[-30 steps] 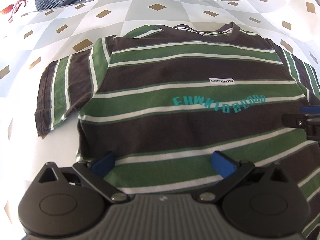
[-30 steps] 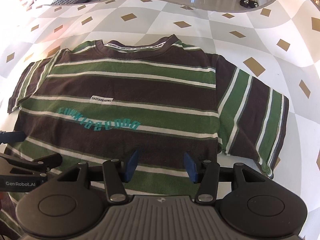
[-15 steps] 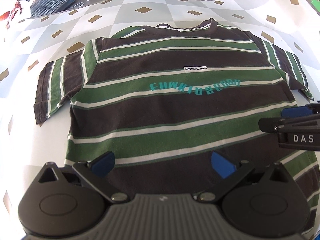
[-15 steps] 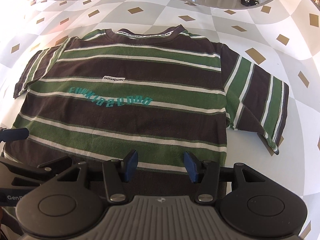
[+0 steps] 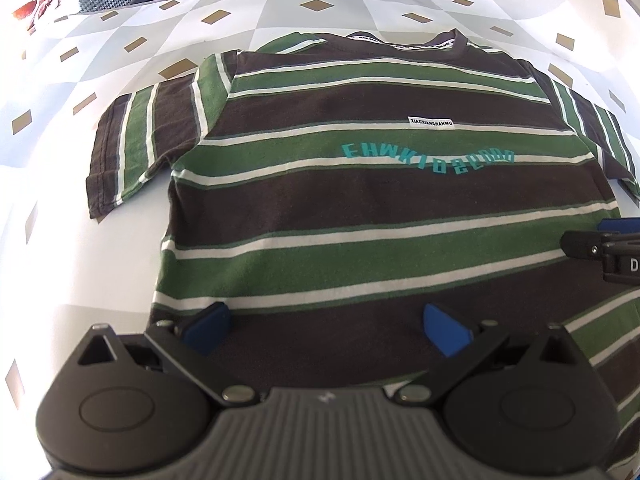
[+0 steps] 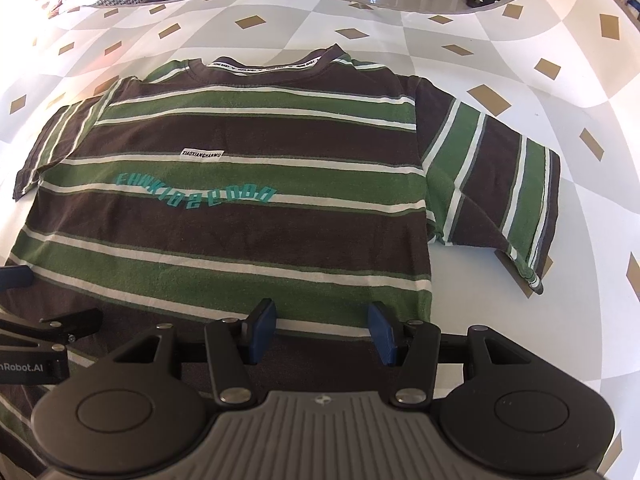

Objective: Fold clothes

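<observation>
Brown, green and white stripes fill our left wrist view: a t-shirt (image 5: 380,200) lies flat and face up on a tablecloth (image 5: 280,12) patterned with grey and white diamonds and small tan squares, its collar at the far side and its hem toward us. Teal lettering (image 5: 428,160) curves across the chest under a small white label (image 5: 430,121). One short sleeve (image 5: 136,148) spreads out to the left of the body. We hold the left gripper (image 5: 326,326) over the hem with its blue fingertips (image 5: 206,326) spread wide and nothing between them; whether they touch the cloth we cannot tell. At the right edge of this view the right gripper (image 5: 608,246) pokes in over the shirt's lower side, only partly shown. From our right wrist view the same t-shirt (image 6: 240,216) stretches ahead, collar far and hem near, with the other sleeve (image 6: 500,184) laid out to the right on the tablecloth (image 6: 520,60). The right gripper (image 6: 322,332) sits above the hem near the shirt's right side seam, its blue fingertips (image 6: 382,332) parted and gripping nothing. The left gripper (image 6: 36,340) shows at the left edge, over the lower hem.
</observation>
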A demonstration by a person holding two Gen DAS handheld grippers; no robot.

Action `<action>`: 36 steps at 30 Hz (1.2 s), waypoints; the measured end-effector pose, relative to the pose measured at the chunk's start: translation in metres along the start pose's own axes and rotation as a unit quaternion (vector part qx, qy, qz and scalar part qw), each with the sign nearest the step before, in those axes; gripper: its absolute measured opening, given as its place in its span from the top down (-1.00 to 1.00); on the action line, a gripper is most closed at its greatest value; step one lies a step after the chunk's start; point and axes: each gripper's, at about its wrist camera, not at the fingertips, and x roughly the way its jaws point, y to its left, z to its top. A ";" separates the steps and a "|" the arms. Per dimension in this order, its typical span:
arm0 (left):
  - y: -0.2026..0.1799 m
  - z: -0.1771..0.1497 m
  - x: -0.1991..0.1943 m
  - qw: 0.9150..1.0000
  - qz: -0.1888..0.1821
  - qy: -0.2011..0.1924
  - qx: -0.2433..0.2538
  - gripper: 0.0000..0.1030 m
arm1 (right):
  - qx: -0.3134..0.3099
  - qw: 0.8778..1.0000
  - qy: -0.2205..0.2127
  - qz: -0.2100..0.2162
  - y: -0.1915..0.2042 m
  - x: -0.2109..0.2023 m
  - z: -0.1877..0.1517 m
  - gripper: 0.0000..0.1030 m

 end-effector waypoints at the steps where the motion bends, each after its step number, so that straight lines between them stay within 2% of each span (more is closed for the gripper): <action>1: 0.001 -0.001 -0.001 1.000 0.001 0.000 -0.001 -1.00 | -0.001 1.000 -0.002 -0.001 0.000 0.000 -0.001 0.05; 7: 0.015 -0.007 -0.003 1.000 0.006 -0.002 -0.015 -1.00 | 0.013 1.000 -0.012 -0.014 -0.006 0.000 -0.003 0.05; 9: 0.020 -0.009 -0.003 1.000 0.007 -0.005 -0.015 -1.00 | 0.020 1.000 -0.016 -0.017 -0.008 0.000 -0.004 -0.04; 12: 0.025 -0.011 -0.004 1.000 0.007 -0.007 -0.018 -1.00 | 0.027 0.999 -0.019 -0.024 -0.009 0.000 -0.005 -0.05; 17: 0.022 -0.013 -0.016 1.000 0.000 -0.018 -0.007 -1.00 | 0.049 0.998 -0.032 -0.038 -0.004 -0.013 -0.005 -0.04; 21: 0.019 -0.020 -0.028 1.000 -0.019 -0.022 -0.006 -1.00 | 0.051 0.997 -0.053 -0.008 0.009 -0.031 -0.012 -0.04; 26: 0.004 -0.036 -0.035 0.999 -0.034 -0.022 0.012 -1.00 | 0.047 0.998 -0.039 0.022 0.029 -0.036 -0.027 -0.04; 31: -0.014 -0.050 -0.037 0.998 -0.041 -0.030 0.032 -1.00 | 0.051 0.997 -0.037 0.032 0.040 -0.037 -0.045 -0.04; 36: -0.024 -0.057 -0.031 0.998 -0.033 -0.021 0.048 -1.00 | 0.049 0.998 -0.035 0.021 0.043 -0.032 -0.058 -0.04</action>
